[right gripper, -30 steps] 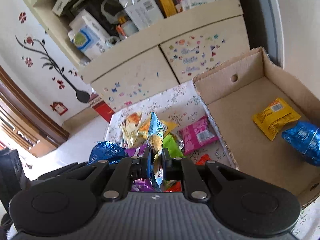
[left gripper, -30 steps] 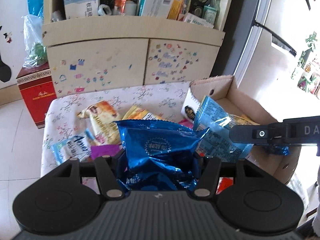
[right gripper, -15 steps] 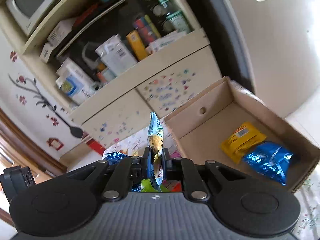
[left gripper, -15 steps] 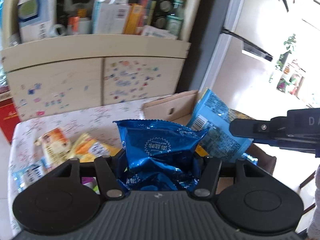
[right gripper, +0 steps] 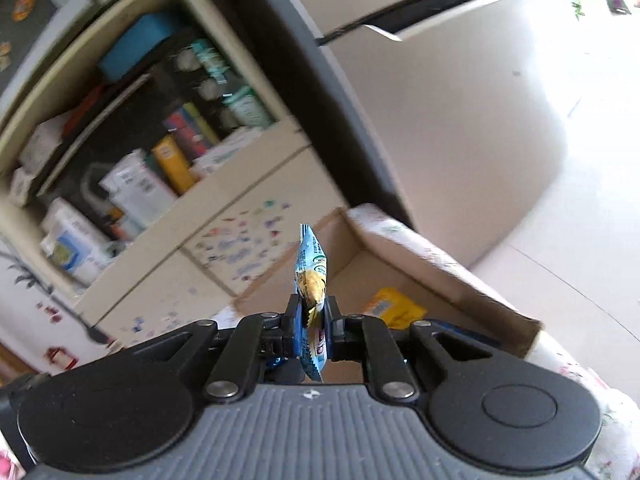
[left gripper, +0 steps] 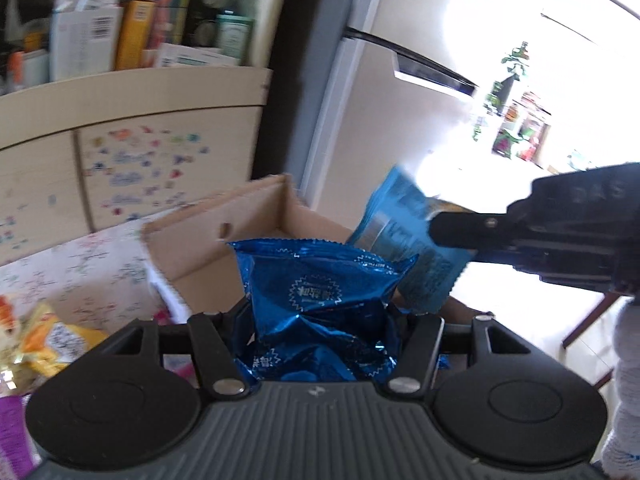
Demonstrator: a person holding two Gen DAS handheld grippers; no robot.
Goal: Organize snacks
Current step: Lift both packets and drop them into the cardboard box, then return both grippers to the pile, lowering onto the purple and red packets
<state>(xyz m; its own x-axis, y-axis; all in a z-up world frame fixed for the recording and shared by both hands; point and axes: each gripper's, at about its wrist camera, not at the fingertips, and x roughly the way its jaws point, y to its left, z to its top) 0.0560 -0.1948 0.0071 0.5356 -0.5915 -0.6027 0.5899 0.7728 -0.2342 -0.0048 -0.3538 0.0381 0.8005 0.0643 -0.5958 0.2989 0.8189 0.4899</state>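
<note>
Foil packet (left gripper: 320, 300), dark blue, sits crumpled between the fingers of the left hand-held gripper (left gripper: 324, 320), above the near edge of the cardboard box (left gripper: 208, 248). Jaws have just been opening, and I can't tell whether the pads still press on the foil. Judging by the creases it's light, soft and slick; likely brittle contents, so pinch a sealed seam rather than the middle. Right hand-held gripper (right gripper: 312, 318) is clamped on the lower edge of a light blue sachet (right gripper: 311, 272), held edge-on over the box, thin and floppy (the flat seam is a sound hold). Box floor already holds a yellow packet (right gripper: 394, 306). More snacks (left gripper: 52, 340) lie on the floral surface (left gripper: 80, 264) left of the box
</note>
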